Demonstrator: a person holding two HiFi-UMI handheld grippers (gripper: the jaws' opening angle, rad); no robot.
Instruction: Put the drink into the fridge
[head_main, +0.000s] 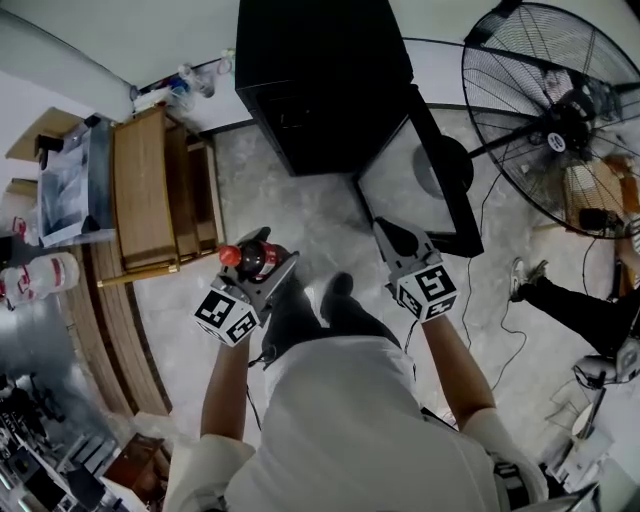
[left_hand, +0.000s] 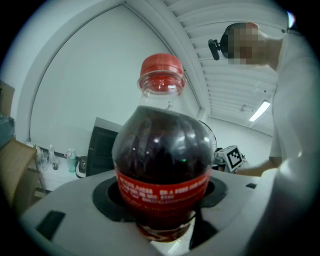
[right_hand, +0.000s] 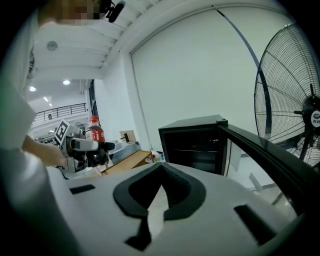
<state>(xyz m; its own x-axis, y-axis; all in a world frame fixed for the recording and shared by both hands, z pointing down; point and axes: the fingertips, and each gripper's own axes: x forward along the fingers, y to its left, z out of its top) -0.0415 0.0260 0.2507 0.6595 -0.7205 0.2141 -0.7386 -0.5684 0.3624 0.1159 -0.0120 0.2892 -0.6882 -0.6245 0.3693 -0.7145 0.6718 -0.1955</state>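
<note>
We have the cola bottle (left_hand: 162, 150) clamped in the left gripper (head_main: 270, 265), whose jaws stand wide and press on the red label band low on the body. In the left gripper view its long axis runs straight up the frame, with the red cap (left_hand: 161, 66) at 12 o'clock and the dark bulge of the body below it. The head view looks down on the bottle, so it appears short, with the cap at 9 o'clock of the body. Only the right gripper view shows it from the side: it stands upright, cap on top, at 9 o'clock in that frame.

Our right gripper (head_main: 400, 242) holds nothing, and its jaws are drawn together to a thin slit.

From above, the black fridge (head_main: 320, 80) lies at 12 o'clock, well apart from the bottle, and its door (head_main: 425, 170) swings out toward 2 o'clock. That view shows only the top of the fridge, while the right gripper view looks into the dark open compartment. A floor fan (head_main: 560, 110) stands at 2 o'clock and a wooden bench (head_main: 150, 190) at 10 o'clock.
</note>
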